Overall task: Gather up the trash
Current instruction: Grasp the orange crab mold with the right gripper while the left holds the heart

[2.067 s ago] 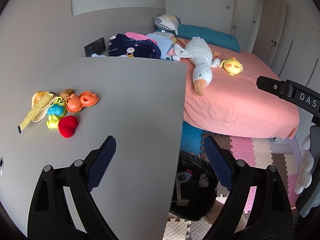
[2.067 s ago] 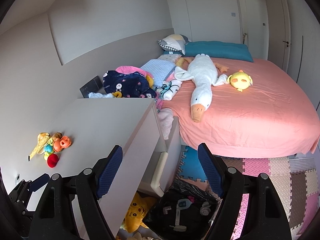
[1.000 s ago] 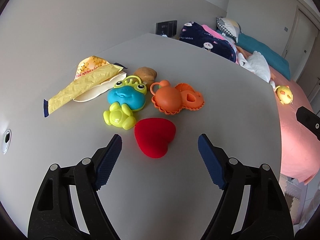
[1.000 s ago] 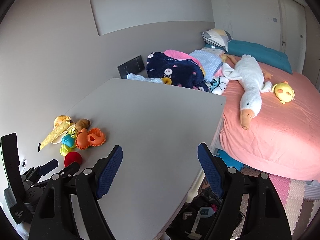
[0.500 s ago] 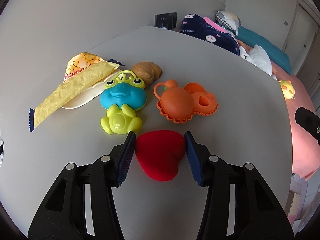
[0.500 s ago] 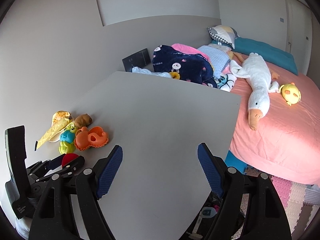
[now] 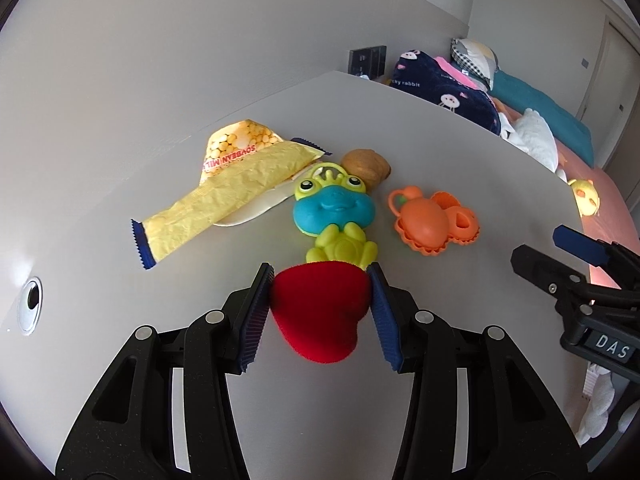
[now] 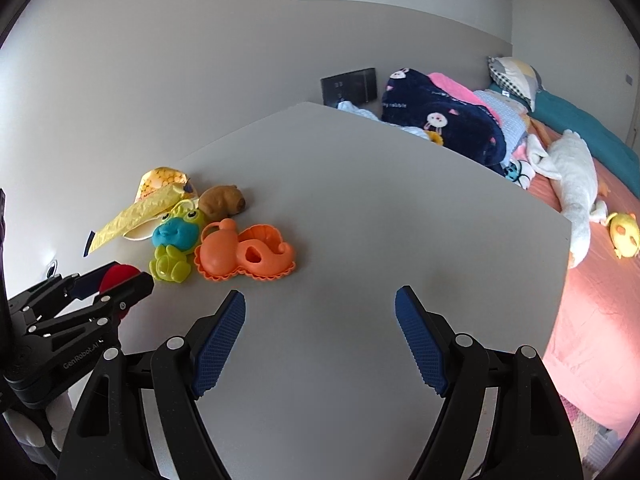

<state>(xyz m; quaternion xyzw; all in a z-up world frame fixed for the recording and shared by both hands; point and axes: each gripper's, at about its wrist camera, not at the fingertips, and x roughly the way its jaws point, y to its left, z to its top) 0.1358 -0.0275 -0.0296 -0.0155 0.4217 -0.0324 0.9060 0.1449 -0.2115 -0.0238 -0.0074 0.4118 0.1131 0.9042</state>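
My left gripper [image 7: 320, 312] is shut on a red heart-shaped toy [image 7: 320, 316] on the grey table [image 7: 420, 144]; its blue pads press both sides of the heart. Just beyond lie a green-and-blue frog toy [image 7: 334, 216], an orange toy [image 7: 434, 222], a brown lump [image 7: 366, 166] and a yellow soybean-milk wrapper [image 7: 224, 192] over a white scrap. My right gripper [image 8: 320, 344] is open and empty above the table's middle. In the right wrist view the left gripper [image 8: 108, 284] holds the red heart [image 8: 120, 272] at the far left, next to the wrapper [image 8: 136, 210].
A round cable hole [image 7: 32, 304] is in the table at the left. A pink bed [image 8: 600, 280] with a white goose plush [image 8: 572, 176], a yellow plush [image 8: 624, 236] and piled blankets [image 8: 440, 120] lies past the table's right edge.
My left gripper moved in on the toy cluster and closed on the red heart. My right gripper swung left over the table and stayed open.
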